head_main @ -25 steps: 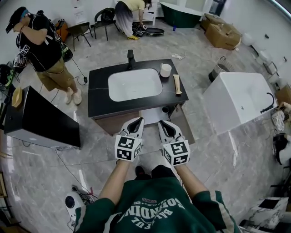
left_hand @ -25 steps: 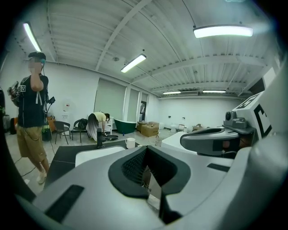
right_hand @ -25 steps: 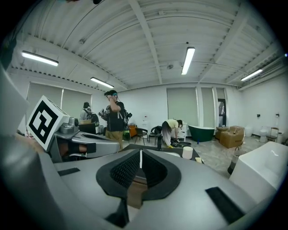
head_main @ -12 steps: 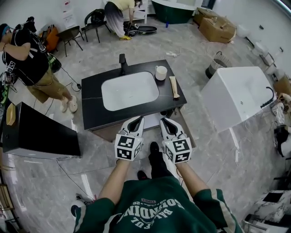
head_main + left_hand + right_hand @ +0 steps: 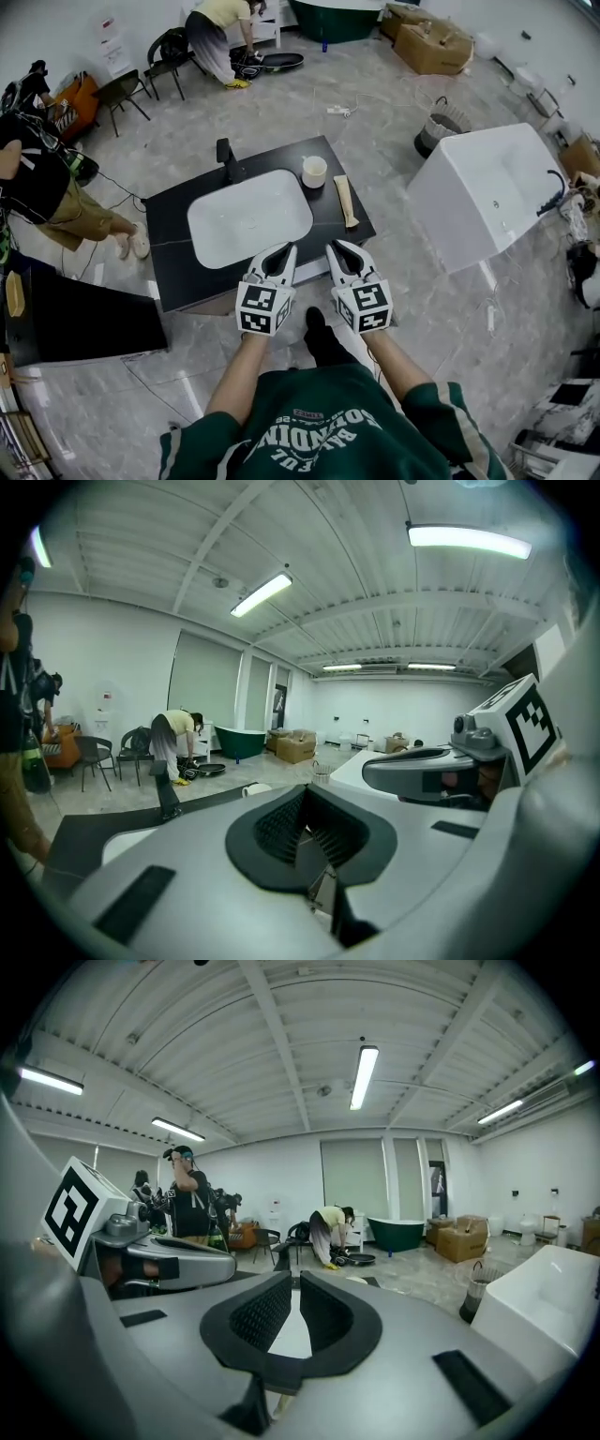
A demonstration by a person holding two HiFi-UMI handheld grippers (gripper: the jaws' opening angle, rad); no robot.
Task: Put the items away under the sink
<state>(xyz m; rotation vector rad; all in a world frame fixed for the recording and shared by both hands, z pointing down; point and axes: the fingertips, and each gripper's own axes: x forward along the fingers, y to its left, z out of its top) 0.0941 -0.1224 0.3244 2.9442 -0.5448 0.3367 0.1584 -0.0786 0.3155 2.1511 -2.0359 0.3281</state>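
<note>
A black vanity top (image 5: pixel 173 272) holds a white basin (image 5: pixel 248 217) and a black faucet (image 5: pixel 225 152). On the counter to the basin's right stand a white cup (image 5: pixel 313 171) and a pale wooden item (image 5: pixel 345 201). My left gripper (image 5: pixel 283 250) hovers over the counter's front edge, shut and holding nothing. My right gripper (image 5: pixel 337 248) is beside it, also shut and empty, with a thin slit between its pads. In the left gripper view the left gripper (image 5: pixel 305 832) points across the counter toward the faucet (image 5: pixel 167 799). The right gripper (image 5: pixel 292 1321) points the same way.
A large white bathtub (image 5: pixel 487 192) stands to the right. A black cabinet (image 5: pixel 75 319) sits at the left. One person (image 5: pixel 37 183) stands at the left; another (image 5: pixel 216 33) bends over at the back. A basket (image 5: pixel 439 129) and cardboard boxes (image 5: pixel 427 42) are on the floor.
The person has stepped closer to the vanity. Both grippers, side by side as before, now reach over the counter's front edge. Their jaws have not changed.
</note>
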